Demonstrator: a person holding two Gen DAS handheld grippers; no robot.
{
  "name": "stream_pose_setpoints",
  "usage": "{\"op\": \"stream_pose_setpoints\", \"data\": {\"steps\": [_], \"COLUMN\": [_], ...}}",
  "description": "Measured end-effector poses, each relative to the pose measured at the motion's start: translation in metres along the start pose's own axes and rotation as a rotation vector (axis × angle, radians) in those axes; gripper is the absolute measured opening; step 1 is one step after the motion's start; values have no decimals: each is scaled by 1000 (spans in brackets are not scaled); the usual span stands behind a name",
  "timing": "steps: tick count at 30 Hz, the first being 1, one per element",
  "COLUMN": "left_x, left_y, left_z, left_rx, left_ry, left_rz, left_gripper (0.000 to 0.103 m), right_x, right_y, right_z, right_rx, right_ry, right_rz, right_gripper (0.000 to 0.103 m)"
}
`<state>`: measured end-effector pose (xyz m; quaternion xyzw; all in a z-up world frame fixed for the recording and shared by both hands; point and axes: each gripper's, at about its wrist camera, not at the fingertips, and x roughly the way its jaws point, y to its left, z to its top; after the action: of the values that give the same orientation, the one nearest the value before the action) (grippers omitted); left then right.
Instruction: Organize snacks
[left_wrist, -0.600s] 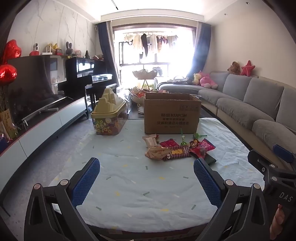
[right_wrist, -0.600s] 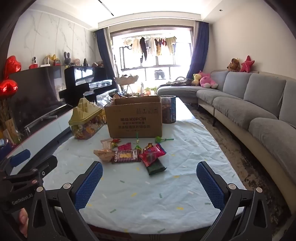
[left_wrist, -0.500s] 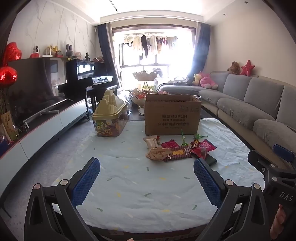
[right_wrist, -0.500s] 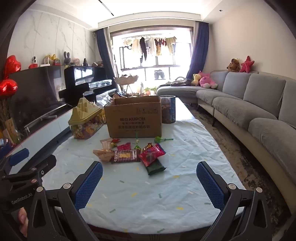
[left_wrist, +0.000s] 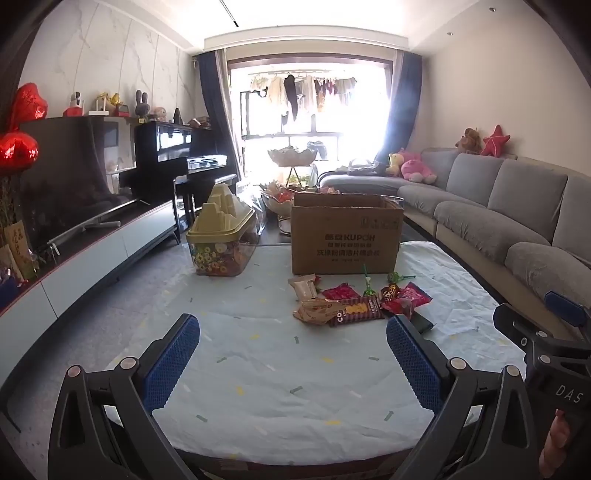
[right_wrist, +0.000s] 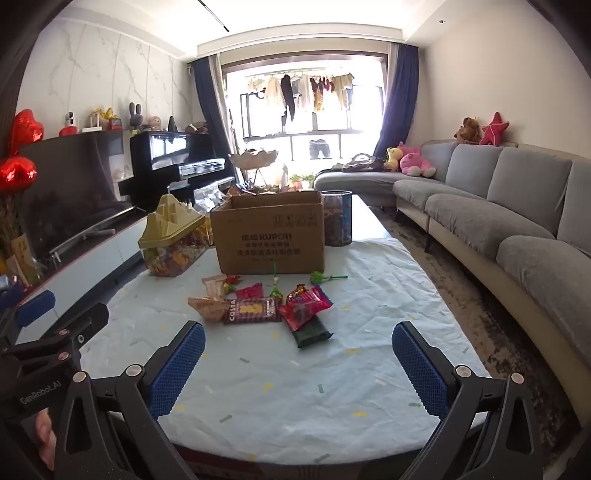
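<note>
A clear plastic tub with a ridged yellow lid (right_wrist: 171, 240), packed with small sweets, stands at the left of the cloth-covered bench (right_wrist: 332, 387), just beside an open brown cardboard carton (right_wrist: 271, 236). In front of the carton lies a loose heap of glossy foil snack packets (right_wrist: 266, 306): tan wafers, a brown biscuit pack (right_wrist: 253, 311), red pouches and a dark green pack (right_wrist: 312, 332), with green-stemmed lollipops (right_wrist: 325, 277) at the carton's foot. The left gripper (left_wrist: 291, 360) and right gripper (right_wrist: 298, 363) hang near the bench's front edge, blue ribbed fingers (right_wrist: 177, 369) spread wide and empty, well short of the heap. The risks appear plain: slick, overlapping wrappers may slide or lift in pairs, thin flat packs may resist a pinch off the soft wrinkled cloth, and round lollipops may roll when nudged. A reach to the carton could snag its raised rim.
</note>
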<state>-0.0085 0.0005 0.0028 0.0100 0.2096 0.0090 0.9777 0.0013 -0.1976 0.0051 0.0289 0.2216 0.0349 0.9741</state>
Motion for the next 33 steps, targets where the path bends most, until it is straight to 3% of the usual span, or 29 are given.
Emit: {"op": "stream_pose_setpoints", "data": {"steps": [33], "left_x": [0], "left_y": [0], "left_z": [1], "left_rx": [-3], "left_ry": [4], "left_rz": [-6], "left_gripper": [103], "right_x": [-2], "right_y": [1], "right_z": [0], "right_rx": [-2], "right_ry": [-3], "right_rz": [0], "right_gripper": [103]}}
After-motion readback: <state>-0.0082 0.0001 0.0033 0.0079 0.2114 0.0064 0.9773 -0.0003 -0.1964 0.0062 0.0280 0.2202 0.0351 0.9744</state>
